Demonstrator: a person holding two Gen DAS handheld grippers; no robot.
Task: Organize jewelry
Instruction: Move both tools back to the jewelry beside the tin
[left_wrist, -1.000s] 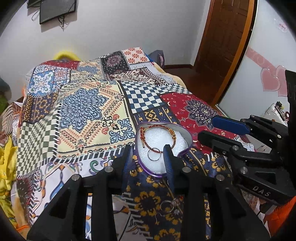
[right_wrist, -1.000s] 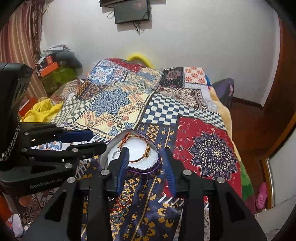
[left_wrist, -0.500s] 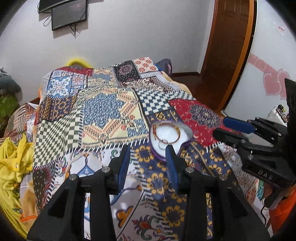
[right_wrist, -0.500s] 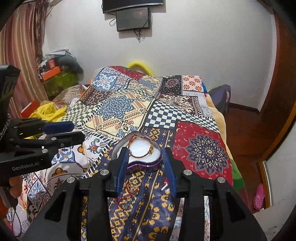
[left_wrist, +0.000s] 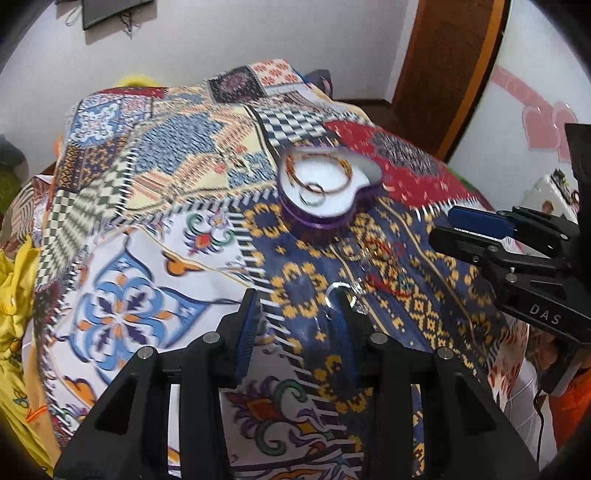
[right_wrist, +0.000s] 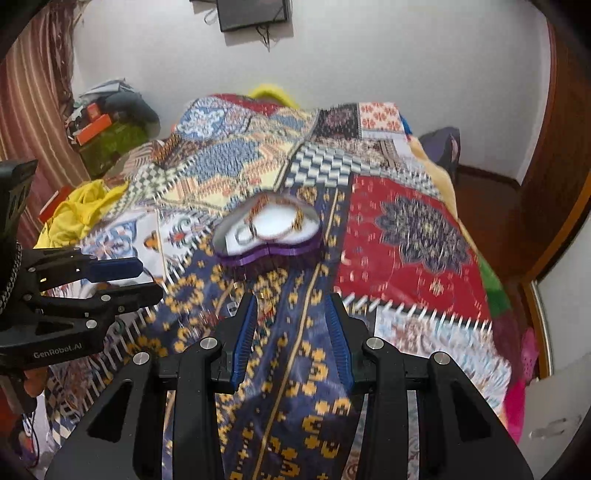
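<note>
While both black two-finger grippers, the left gripper (left_wrist: 295, 314) and the right gripper (right_wrist: 291, 321), hang parted and empty over the patchwork bedspread (left_wrist: 155, 206), loose pieces wait below. A silver ring (left_wrist: 341, 293) lies at the left gripper's right fingertip, and a red-and-gold tangle of jewelry (left_wrist: 384, 266) lies just beyond, near the purple heart-shaped box (left_wrist: 325, 192) with its white lining already holding a beaded bracelet (left_wrist: 317, 173). I would straddle the ring squarely, press lightly into the cloth, then close slowly.
</note>
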